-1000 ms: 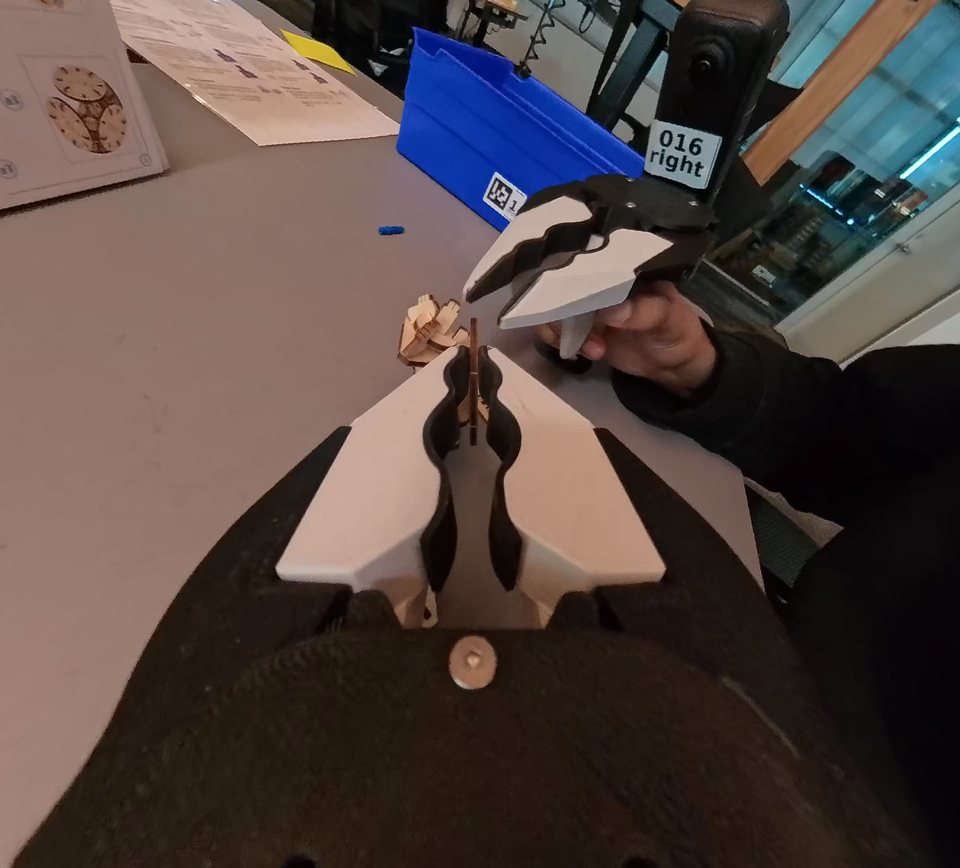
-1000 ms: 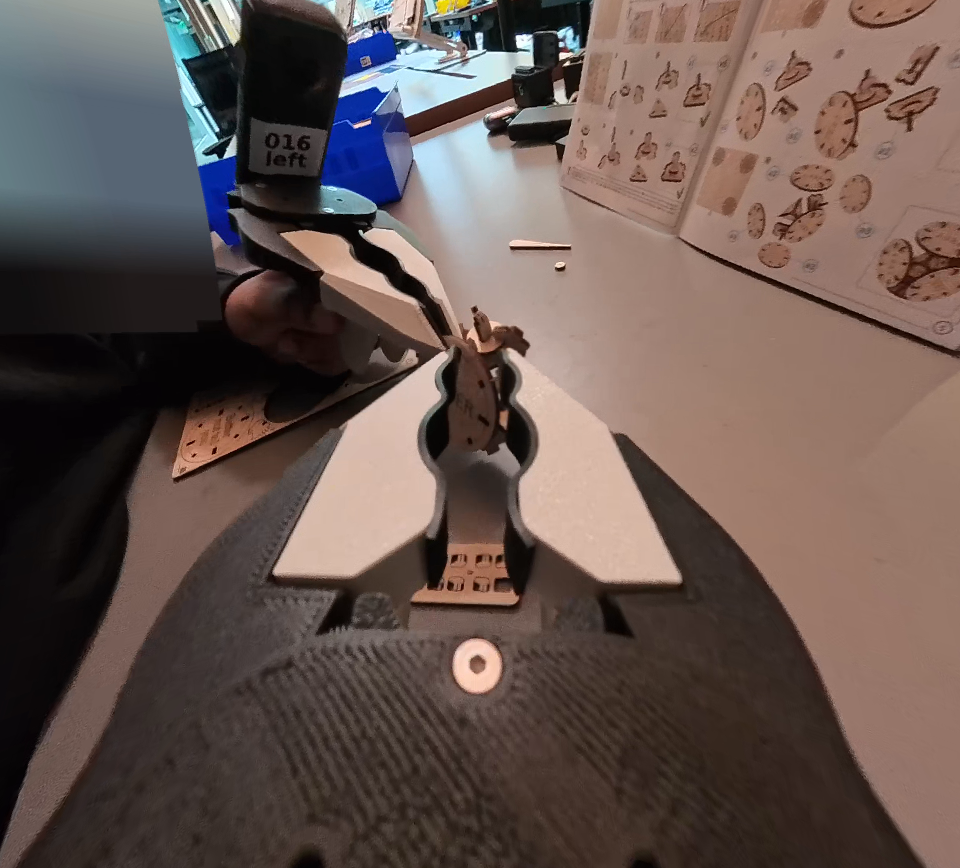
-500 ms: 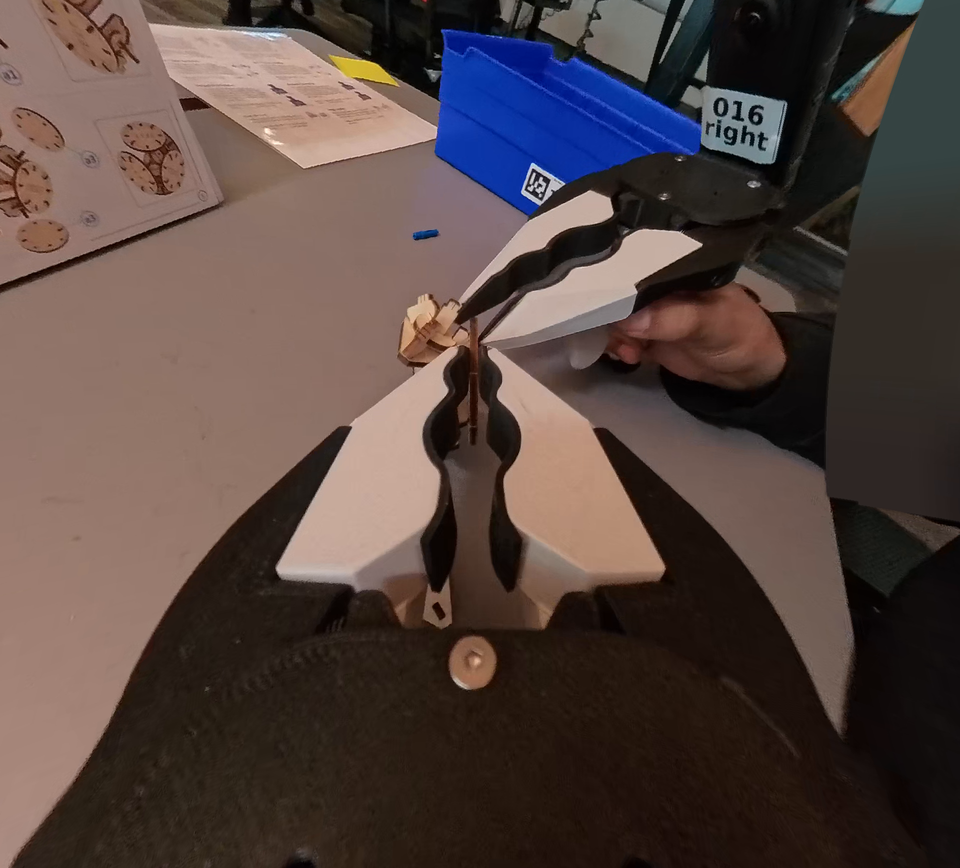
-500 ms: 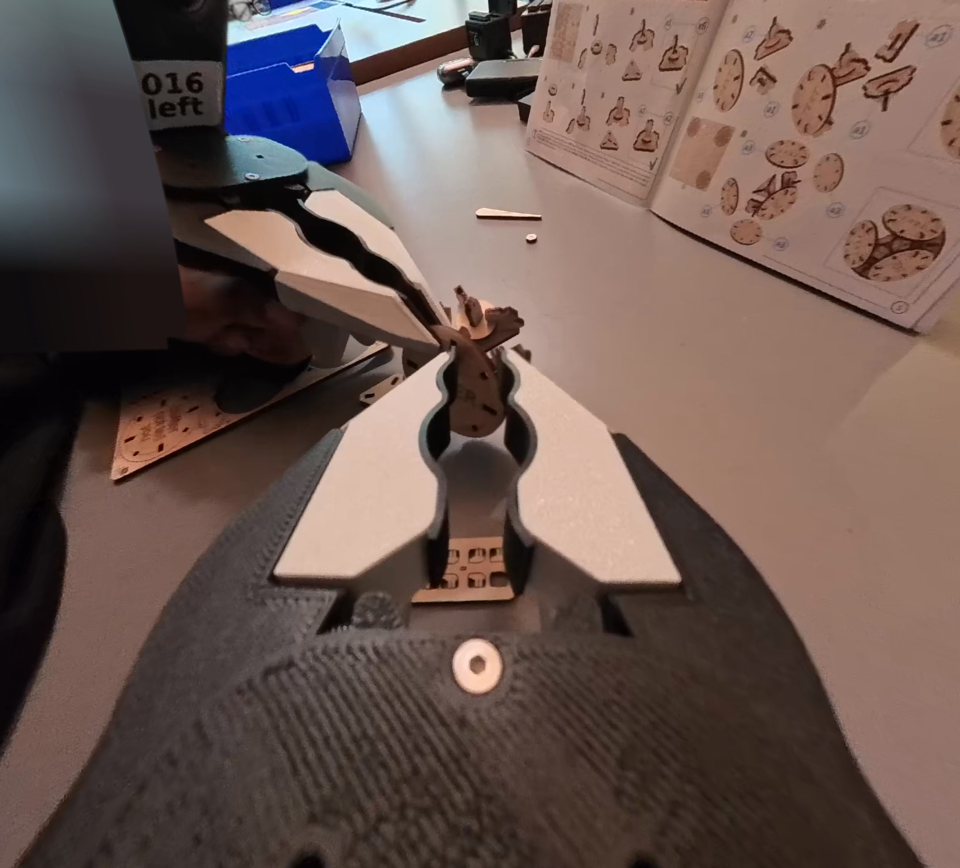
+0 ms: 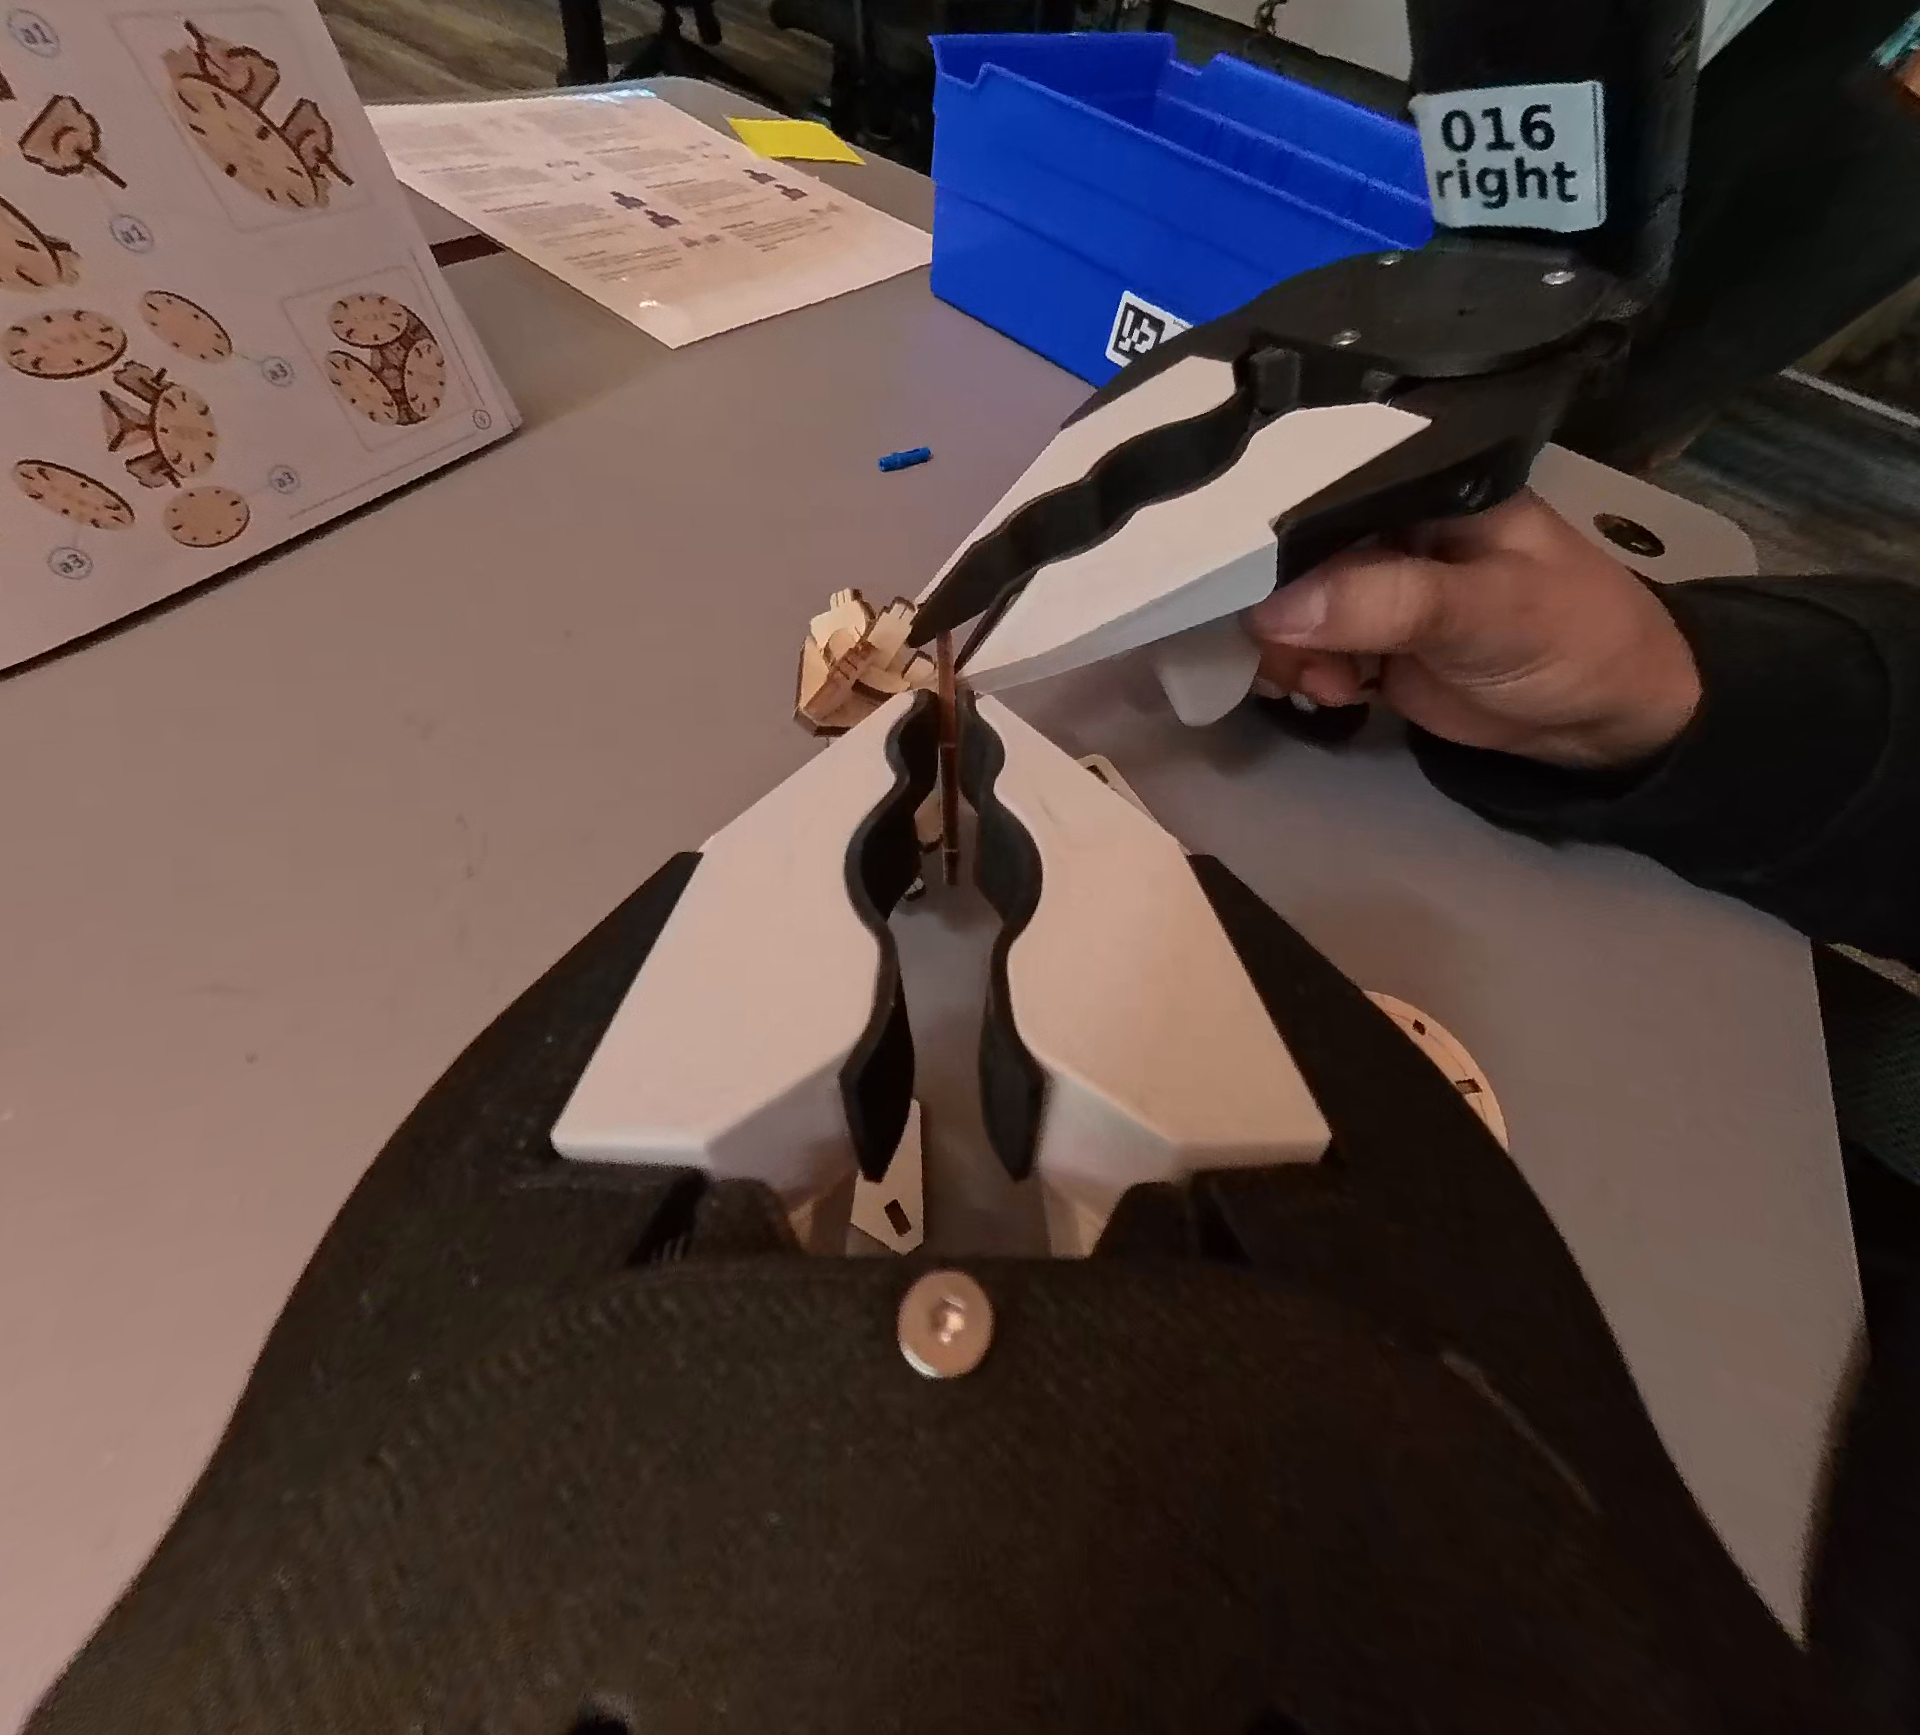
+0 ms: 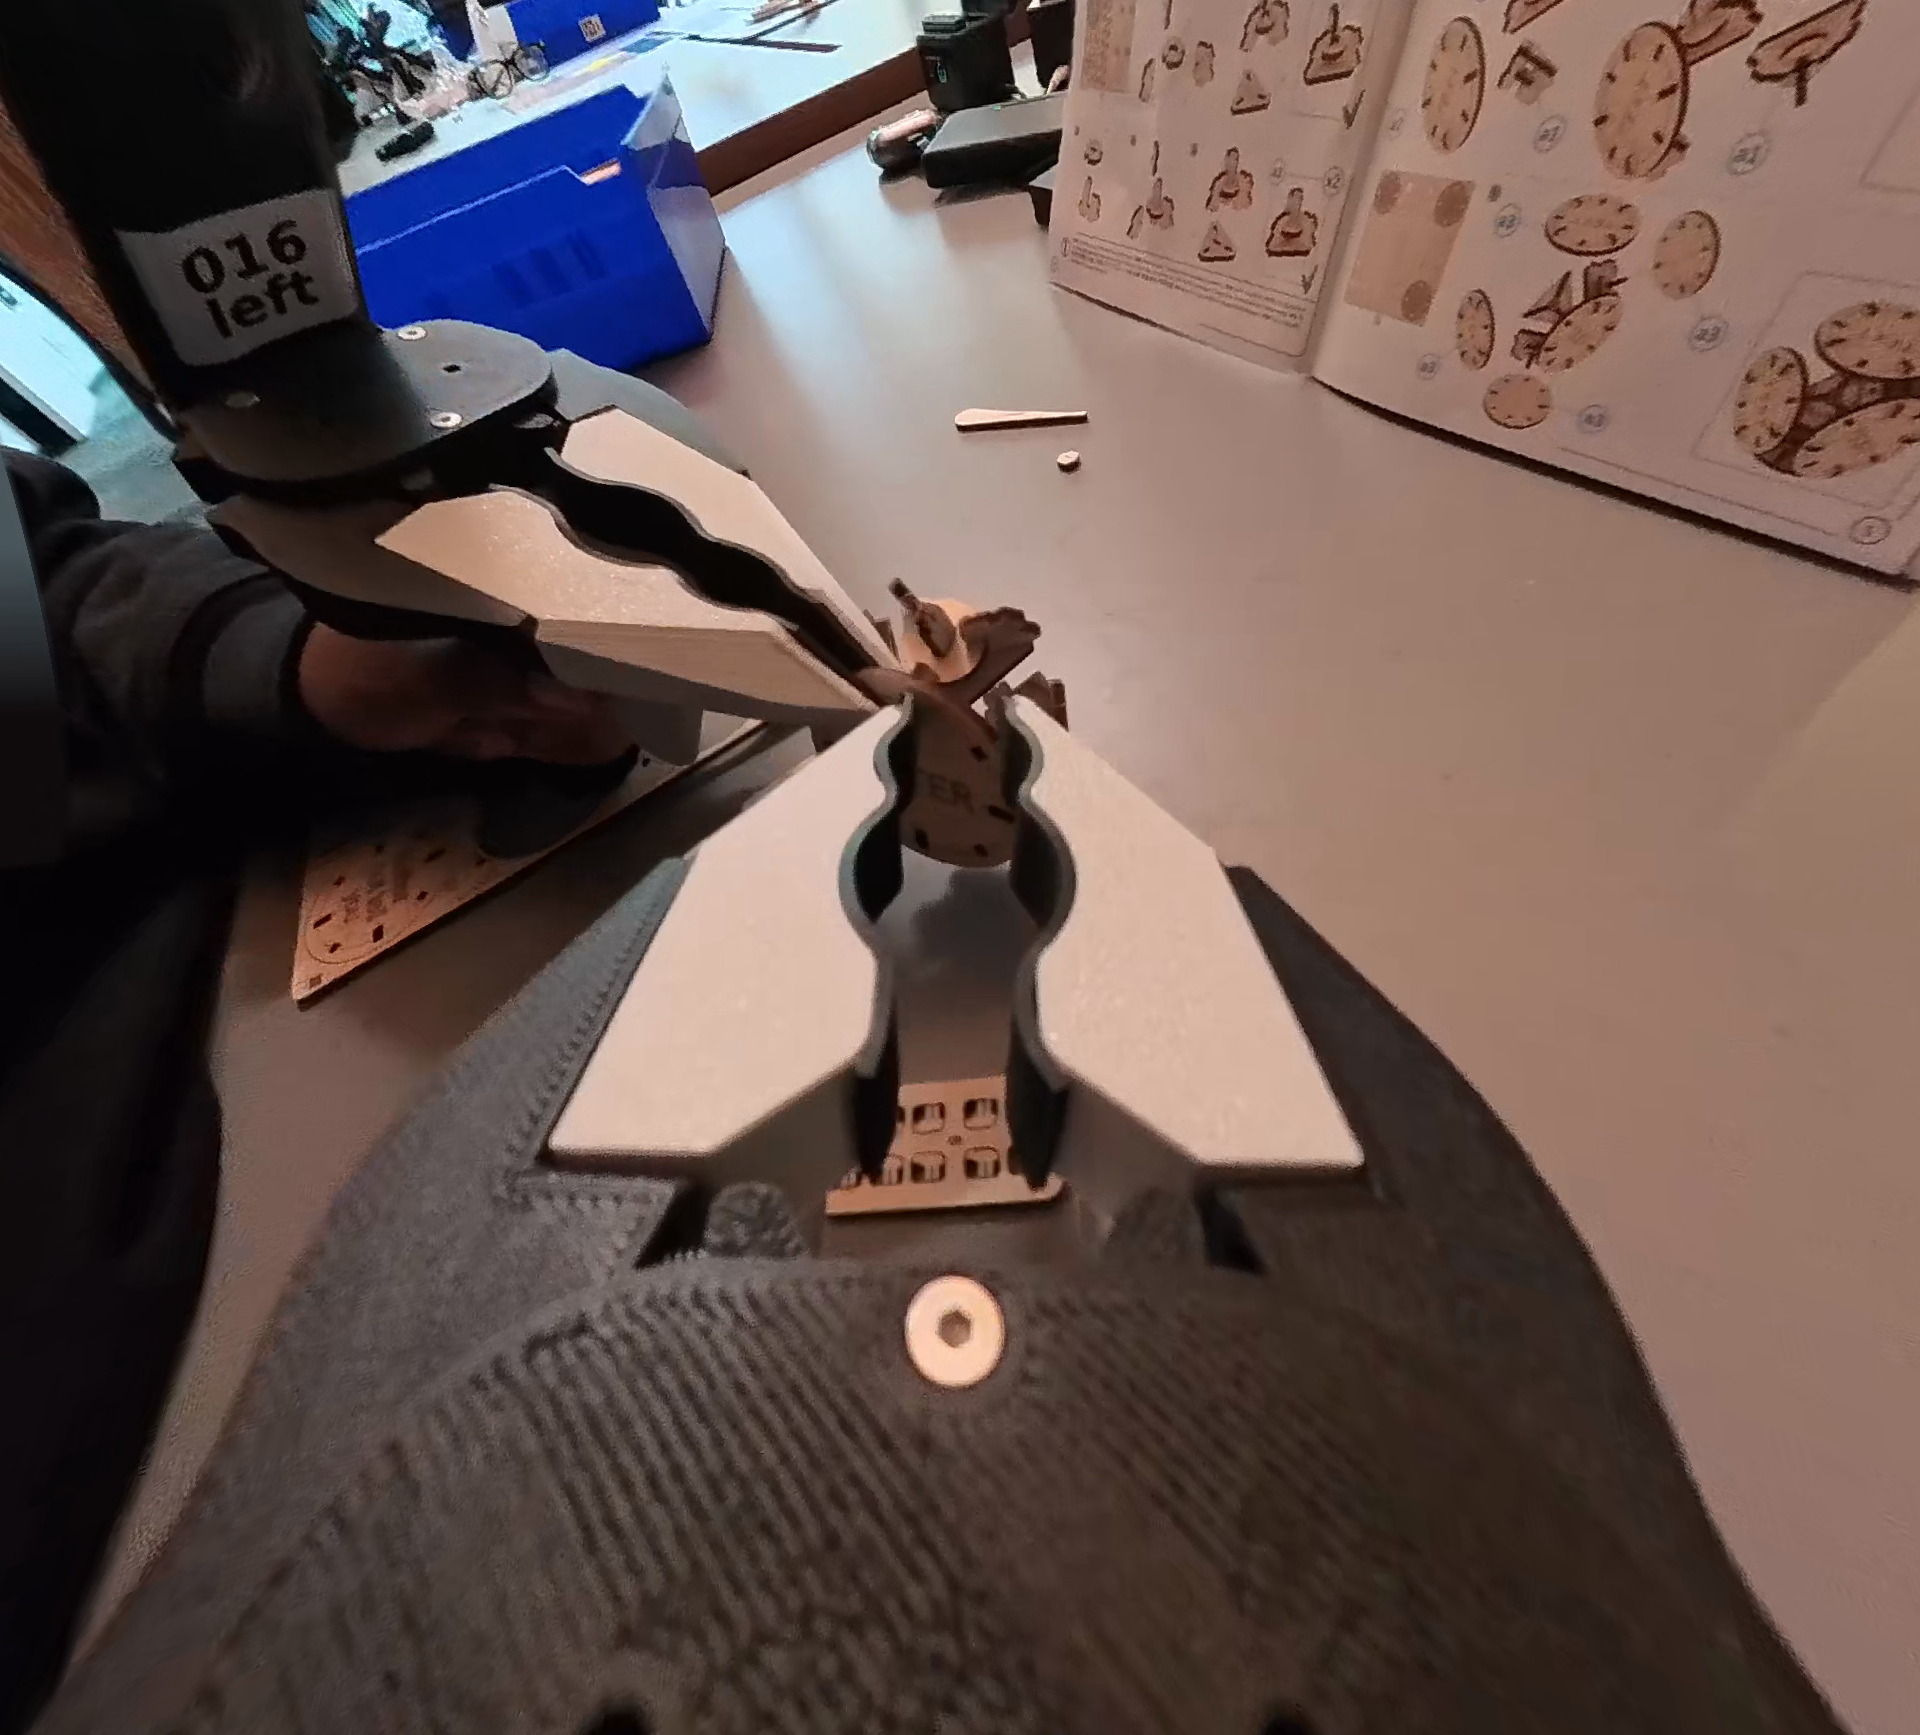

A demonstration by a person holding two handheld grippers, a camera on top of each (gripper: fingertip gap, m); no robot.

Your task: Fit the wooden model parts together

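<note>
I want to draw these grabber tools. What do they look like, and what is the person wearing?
Each gripper, left and right, has two pointed white fingers lined with wavy black pads, on a rough black body with a silver screw. Each has a tall black handle with a white label and a white trigger. The hand's sleeve is black. No cables show.

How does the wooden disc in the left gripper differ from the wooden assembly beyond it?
The disc is one flat round piece, while the assembly is several interlocked pieces. The disc sits between the left gripper's fingers, the assembly just past them at the right gripper's tips. Both are pale laser-cut wood with dark edges.
</note>
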